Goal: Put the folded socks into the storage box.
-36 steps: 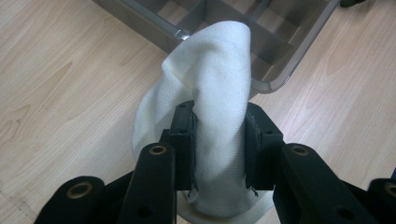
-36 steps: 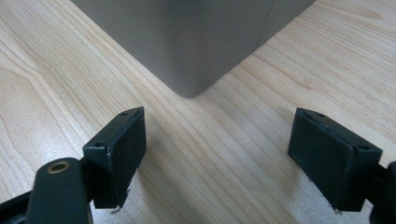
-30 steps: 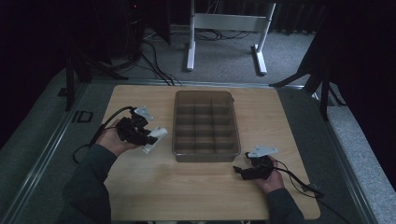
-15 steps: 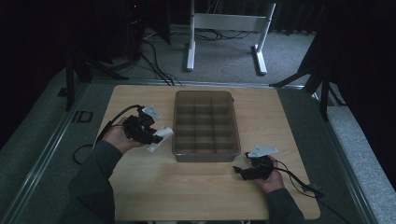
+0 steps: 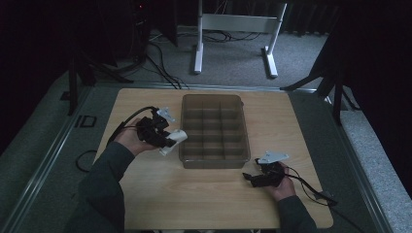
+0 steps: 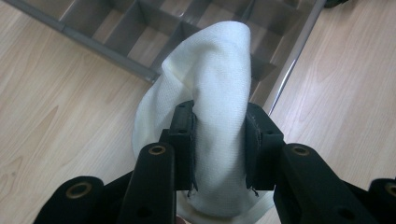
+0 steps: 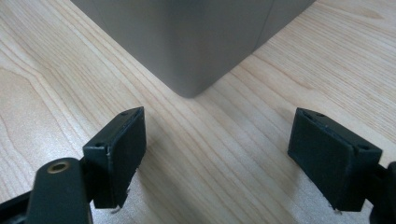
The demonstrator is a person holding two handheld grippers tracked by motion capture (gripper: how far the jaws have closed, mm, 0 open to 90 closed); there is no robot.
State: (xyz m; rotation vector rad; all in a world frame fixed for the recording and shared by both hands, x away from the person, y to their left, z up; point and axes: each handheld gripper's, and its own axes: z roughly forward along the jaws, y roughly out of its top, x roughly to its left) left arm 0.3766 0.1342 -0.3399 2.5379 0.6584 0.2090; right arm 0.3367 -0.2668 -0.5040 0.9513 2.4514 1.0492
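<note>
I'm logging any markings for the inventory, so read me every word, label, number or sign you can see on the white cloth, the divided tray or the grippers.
No readable text anywhere.
White cloth held by the left gripper: plain weave, no label showing.
Divided tray: bare grey walls, no marking visible.
Right gripper: black jaws, no print.
Table: wood grain, no lettering.
A dark mark on the floor mat at the table's left is too small to read.

room: dim | floor: grey carpet (image 5: 233, 58) | white desk frame (image 5: 238, 24) | cables (image 5: 160, 58)
</note>
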